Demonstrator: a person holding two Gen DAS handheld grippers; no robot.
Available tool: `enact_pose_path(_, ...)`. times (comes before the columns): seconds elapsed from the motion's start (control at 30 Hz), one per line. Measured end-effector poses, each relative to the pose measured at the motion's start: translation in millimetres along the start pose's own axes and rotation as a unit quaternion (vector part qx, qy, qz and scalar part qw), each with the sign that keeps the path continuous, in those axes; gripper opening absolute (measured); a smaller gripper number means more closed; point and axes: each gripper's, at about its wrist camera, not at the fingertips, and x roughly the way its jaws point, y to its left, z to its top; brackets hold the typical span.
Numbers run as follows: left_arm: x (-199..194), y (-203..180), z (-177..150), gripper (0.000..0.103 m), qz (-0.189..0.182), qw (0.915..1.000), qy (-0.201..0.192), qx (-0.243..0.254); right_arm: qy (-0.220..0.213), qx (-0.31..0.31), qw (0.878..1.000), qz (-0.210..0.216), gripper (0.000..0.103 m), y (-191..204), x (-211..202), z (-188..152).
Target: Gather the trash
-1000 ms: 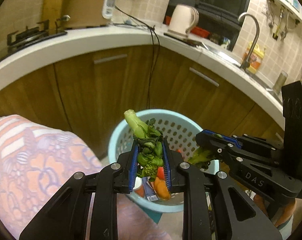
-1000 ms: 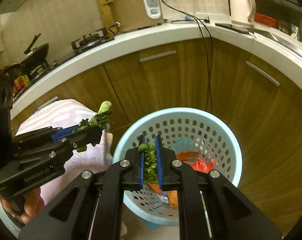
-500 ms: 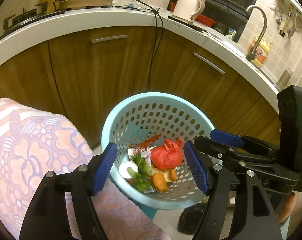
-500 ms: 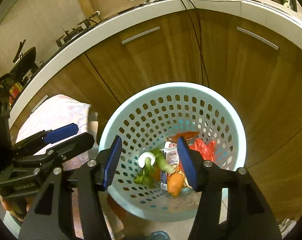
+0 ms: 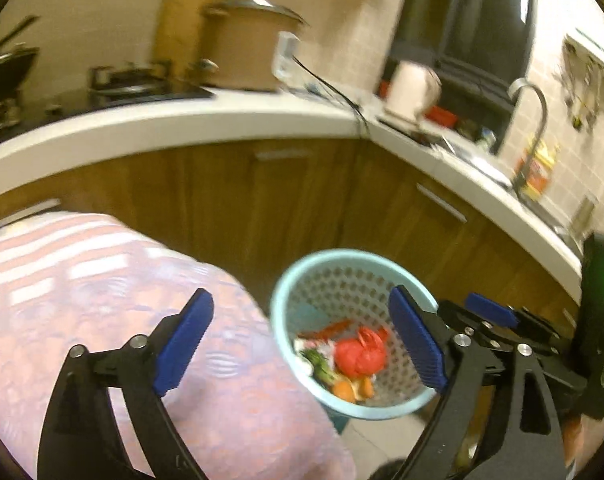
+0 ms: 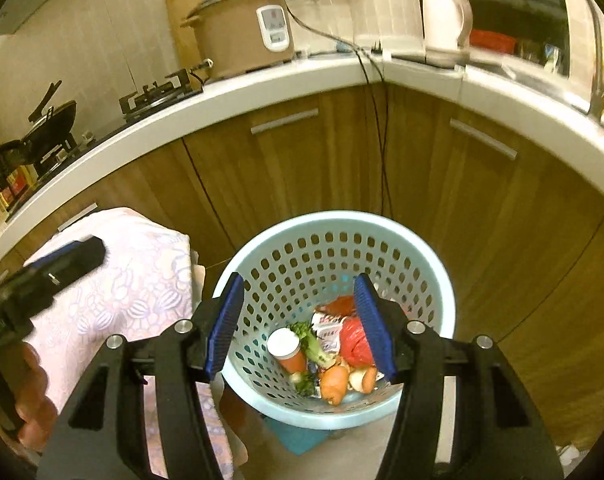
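We hold the left hand-held gripper (image 5: 298, 344) with its blue pads spread wide and nothing between them. One second ago these pads pinched a green vegetable stalk above the basket; half a second ago they were already apart and the stalk lay inside. The right hand-held gripper (image 6: 300, 326) shows the same sequence: it pinched leafy greens a second ago and now stands spread and empty.

We judge that both releases are complete. The trash now rests at the bottom of the light blue perforated basket (image 6: 441, 292), which stands on the floor against the wooden cabinet doors (image 6: 286, 168). Visible in it are the green stalks (image 6: 311, 342), a red plastic bag (image 6: 355, 340), orange carrot pieces (image 6: 333, 384), a white-capped cup (image 6: 286, 346) and a printed carton (image 6: 327, 330).

Since half a second ago the left view has swung up and to the left: the basket sits lower right in frame, half behind the right pad, and the picture is motion-blurred. We read this as the left hand drawing away from the basket. The right hand-held gripper remains directly above the basket opening, fingers pointing down into it, the pads framing the contents.

To the left of the basket lies a pink patterned cloth (image 6: 142, 280). In the right view the left hand-held gripper hangs over this cloth.
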Motion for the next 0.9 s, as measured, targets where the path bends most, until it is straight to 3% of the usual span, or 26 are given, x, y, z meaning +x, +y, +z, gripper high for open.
enact_pose_path(0.13, -22, 13, -5, 0.088, 0.039, 0.9988, -0.028, -0.014, -0.029, -0.024, 0.999, -0.024, 0.054, 23, -16, 0)
enact_pose_path(0.33, -42, 15, -15, 0.090, 0.079, 0.9951, -0.059, 0.010, -0.048, -0.030, 0.997, -0.044, 0.055, 42, -23, -4)
enact_pose_path(0.9, -62, 12, -19, 0.091, 0.083, 0.9920, -0.092, 0.027, -0.071, -0.011, 0.995, -0.071, 0.055, 55, -40, -11)
